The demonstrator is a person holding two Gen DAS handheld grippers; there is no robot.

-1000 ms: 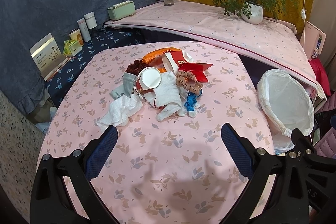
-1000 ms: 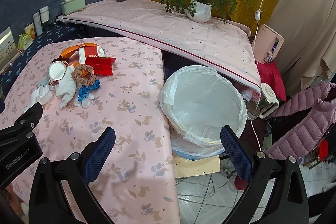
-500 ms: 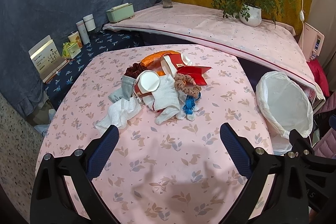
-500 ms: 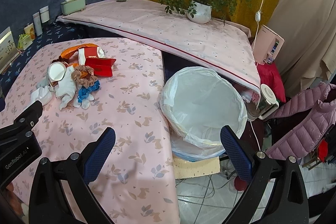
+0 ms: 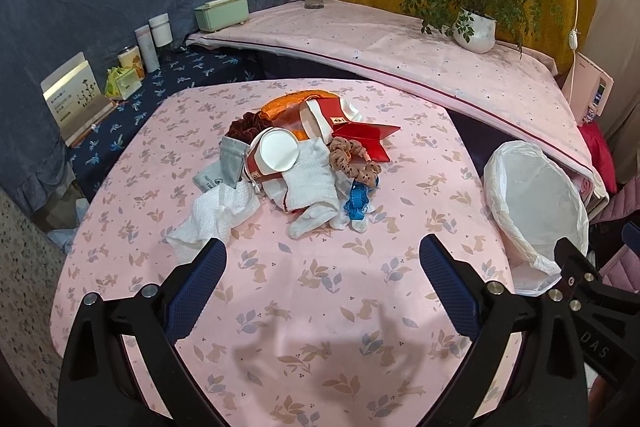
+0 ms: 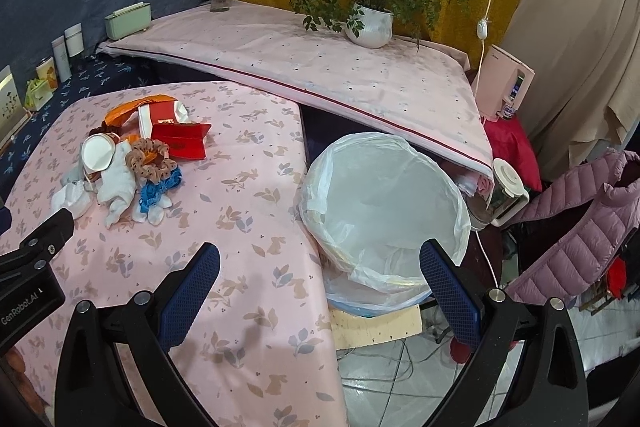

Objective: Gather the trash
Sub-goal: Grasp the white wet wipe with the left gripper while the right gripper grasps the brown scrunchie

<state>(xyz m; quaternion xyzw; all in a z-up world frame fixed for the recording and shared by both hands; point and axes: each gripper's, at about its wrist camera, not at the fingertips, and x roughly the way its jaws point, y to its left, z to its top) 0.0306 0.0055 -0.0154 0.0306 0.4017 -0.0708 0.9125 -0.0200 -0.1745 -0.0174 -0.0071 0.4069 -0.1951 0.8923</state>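
Ahead of the left gripper (image 5: 320, 263), straight up its line of sight, the trash pile (image 5: 298, 163) sits mid-table on the pink tablecloth (image 5: 320, 307), well apart from the fingertips, nothing between the spread jaws, so released and empty. Nearest bit to this claw is the crumpled white tissue (image 5: 212, 213), just beyond the left finger; behind it a tipped paper cup (image 5: 276, 157), white socks (image 5: 314, 197), a spotted brown scrunchie (image 5: 354, 161), a blue ribbon scrap (image 5: 357, 201), red card packaging (image 5: 366, 139) and an orange wrapper (image 5: 294, 103) at the far side. Pile is loose, soft, overlapping; its spread runs roughly left-near to right-far across the claw's axis. Lined bin (image 5: 536, 203) lies off to the right of this claw, beside the table edge. Right wrist view: right gripper (image 6: 320, 269) also wide open, holding nothing, hovering over the table corner with the bin (image 6: 384, 203) directly ahead between its fingers and close. Pile (image 6: 136, 163) lies far to its upper left. Left gripper body shows at the left edge. Judgement: left claw is better lined up for the first pick, tissue likely easiest; right is nearer the bin.
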